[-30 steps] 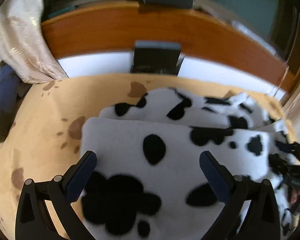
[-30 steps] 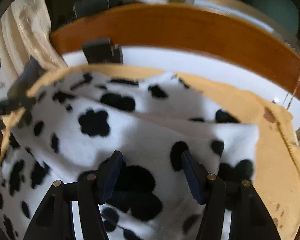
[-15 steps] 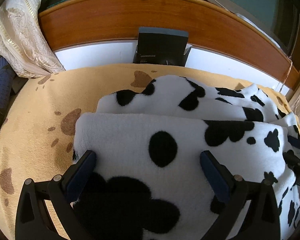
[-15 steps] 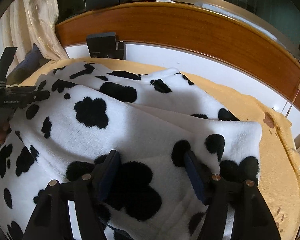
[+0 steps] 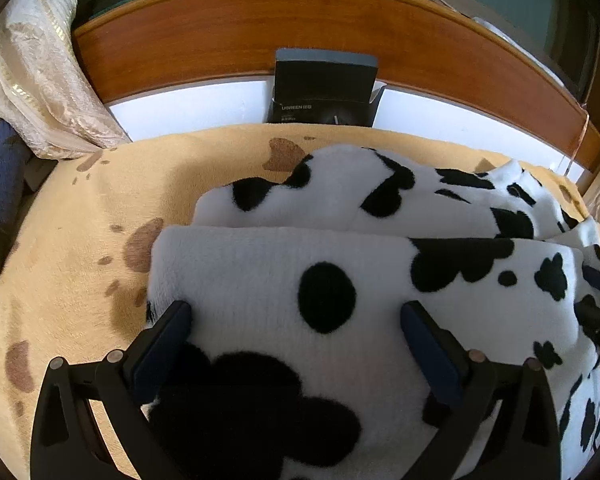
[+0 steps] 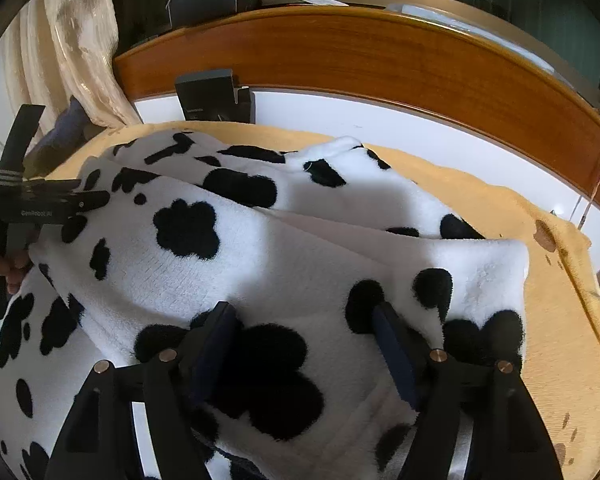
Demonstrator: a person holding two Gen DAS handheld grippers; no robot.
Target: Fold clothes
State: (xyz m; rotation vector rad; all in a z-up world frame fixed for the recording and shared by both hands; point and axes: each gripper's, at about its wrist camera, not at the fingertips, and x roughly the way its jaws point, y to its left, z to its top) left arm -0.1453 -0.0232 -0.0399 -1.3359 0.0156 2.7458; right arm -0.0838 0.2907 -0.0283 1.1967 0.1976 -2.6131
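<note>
Fleece [image 5: 260,280] with black cow spots is lying folded on a tan bedspread [image 5: 80,240], filling the wide-open left hand-held gripper [image 5: 296,328] and the half-open right hand-held gripper [image 6: 304,328].

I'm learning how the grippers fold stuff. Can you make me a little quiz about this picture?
1. True or false: the fleece has black spots on white.
2. What lies under the fleece? A) a tan blanket B) a green rug C) bare wood
3. Fill in: behind the bed stands a wooden ____.

Key:
1. True.
2. A.
3. headboard. A dark box leans against it. The left gripper and the right gripper both have fleece between their fingers.
</note>
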